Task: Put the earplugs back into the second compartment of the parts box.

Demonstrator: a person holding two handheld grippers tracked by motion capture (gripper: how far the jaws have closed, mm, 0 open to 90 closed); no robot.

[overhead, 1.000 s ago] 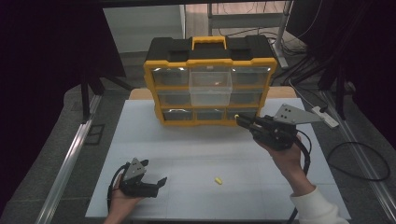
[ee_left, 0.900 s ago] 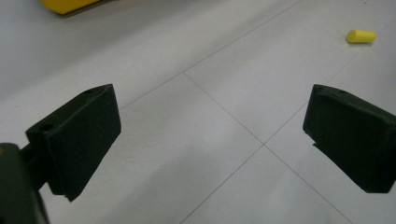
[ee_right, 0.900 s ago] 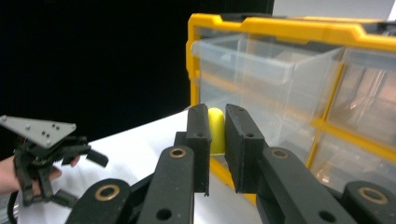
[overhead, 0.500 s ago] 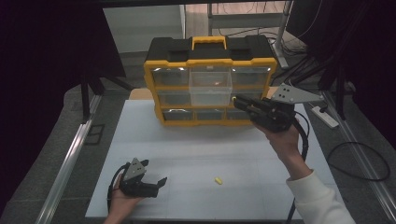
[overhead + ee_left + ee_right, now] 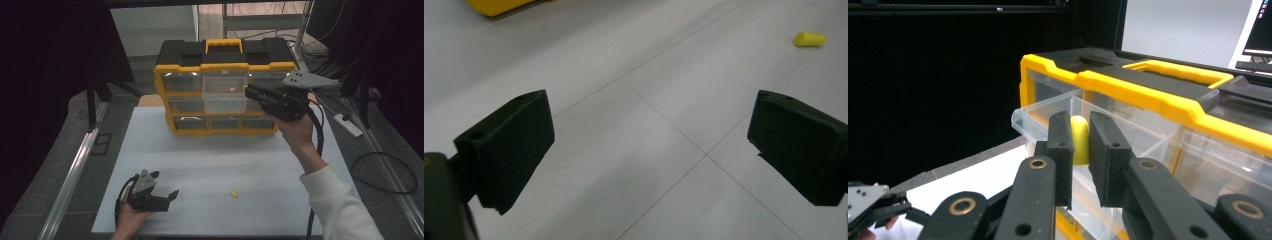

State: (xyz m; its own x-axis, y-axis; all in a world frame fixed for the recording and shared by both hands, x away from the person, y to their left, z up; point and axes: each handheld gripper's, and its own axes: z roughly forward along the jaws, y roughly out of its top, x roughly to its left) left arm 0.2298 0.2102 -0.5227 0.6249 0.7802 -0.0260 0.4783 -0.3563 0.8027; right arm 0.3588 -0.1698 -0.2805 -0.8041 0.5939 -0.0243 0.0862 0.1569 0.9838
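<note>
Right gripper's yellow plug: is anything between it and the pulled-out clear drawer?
Nothing visible. The right gripper holds the plug at the rim of the open drawer in the organizer, with no lid or object between them.

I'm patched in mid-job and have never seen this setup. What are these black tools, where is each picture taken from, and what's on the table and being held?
There is no robot arm: a person holds a hand-held two-jaw gripper in each hand. The high view looks down from above the person's side of the white table. The other two pictures come from cameras riding on the grippers, looking along their black jaws.

The left gripper rests low near the table's front edge, jaws wide apart and empty. A small yellow piece lies loose on the table to its right.

The right gripper is raised at the yellow and black drawer organizer, jaws closed on another yellow piece, just at the rim of a pulled-out clear drawer.
</note>
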